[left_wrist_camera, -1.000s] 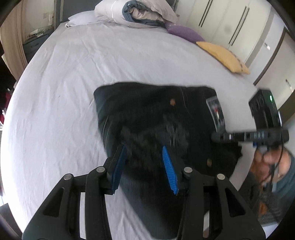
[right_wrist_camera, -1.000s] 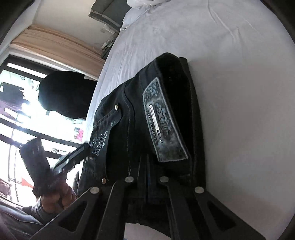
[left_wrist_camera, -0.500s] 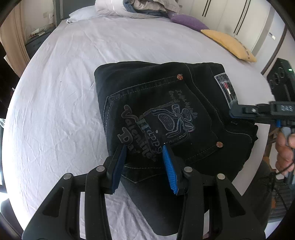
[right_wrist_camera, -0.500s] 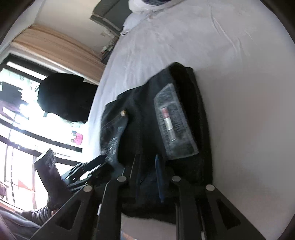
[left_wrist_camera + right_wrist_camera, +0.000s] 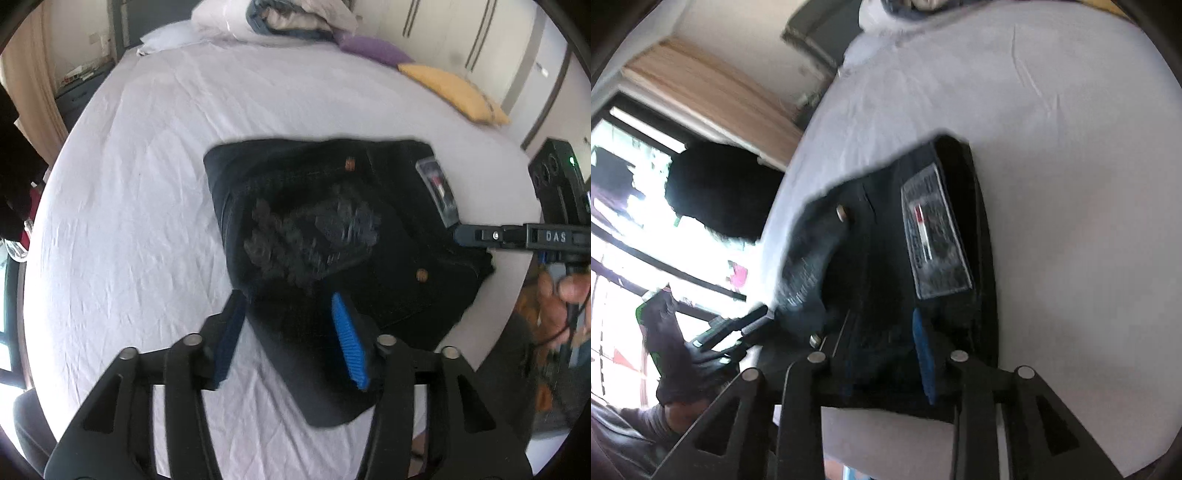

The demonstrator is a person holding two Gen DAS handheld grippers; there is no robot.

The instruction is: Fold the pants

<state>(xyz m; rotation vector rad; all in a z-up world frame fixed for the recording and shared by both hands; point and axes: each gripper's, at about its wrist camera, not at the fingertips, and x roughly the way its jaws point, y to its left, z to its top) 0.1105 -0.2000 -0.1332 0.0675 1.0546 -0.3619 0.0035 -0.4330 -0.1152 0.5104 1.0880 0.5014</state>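
Nearest the left wrist camera, the left tongs (image 5: 291,317) stand with their blue pads wide apart, straddling the near edge of the black pants (image 5: 388,236) with nothing pinched between them; one pad hangs over the white sheet just beside the pants and the other over the dark cloth. The pants lie folded into a thick dark bundle on the bed (image 5: 147,203), near its front right edge, with the back pocket up; the pale print on that pocket is blurred. A grey waistband patch (image 5: 437,195) sits at the right side of the pants, and the black arm of the right tongs (image 5: 476,236) reaches in from the right, its tip at the pants' edge just below that patch. From the right wrist camera, the right tongs (image 5: 886,350) are parted around the near end of the pants (image 5: 886,240), the one blue pad seen lying against the cloth; whether they press it cannot be told through the blur. Beyond the pants, at the head of the bed, lie a yellow cushion (image 5: 454,92), a purple cushion (image 5: 373,50) and a heap of bedding (image 5: 273,18).
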